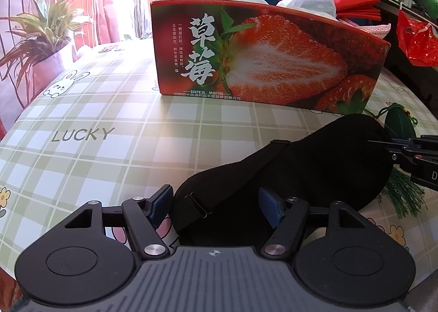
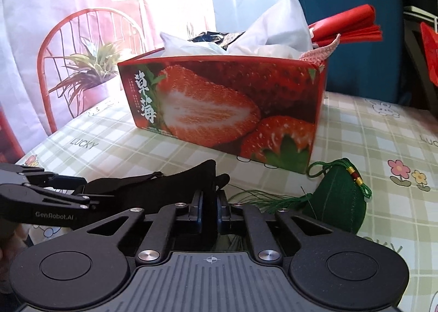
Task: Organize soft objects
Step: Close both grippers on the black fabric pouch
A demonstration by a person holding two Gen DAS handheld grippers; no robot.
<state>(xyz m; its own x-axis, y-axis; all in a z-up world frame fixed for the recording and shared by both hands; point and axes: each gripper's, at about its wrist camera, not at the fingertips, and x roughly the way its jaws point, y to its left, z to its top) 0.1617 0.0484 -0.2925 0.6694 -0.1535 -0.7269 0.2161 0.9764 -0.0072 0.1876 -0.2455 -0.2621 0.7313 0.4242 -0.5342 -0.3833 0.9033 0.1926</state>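
A black eye mask [image 1: 314, 153] with an elastic strap lies slantwise on the checked tablecloth. My left gripper [image 1: 216, 202] stands open around its near end, and the blue pads [image 1: 161, 202] do not clearly press on it. My right gripper [image 2: 209, 202] is shut on the mask's other end [image 2: 164, 186] and lifts that edge a little; it also shows in the left wrist view [image 1: 394, 152]. In the right wrist view the left gripper [image 2: 84, 190] comes in from the left. A green sachet [image 2: 336, 199] with a tassel lies just right of the right gripper.
A red strawberry box [image 1: 260, 57] stands open-topped behind the mask, holding white paper [image 2: 276, 30] and a pink knitted piece [image 2: 320, 52]. A potted plant [image 1: 46, 38] and a red chair [image 2: 82, 65] are at the far left. A red bag [image 1: 416, 38] hangs at the right.
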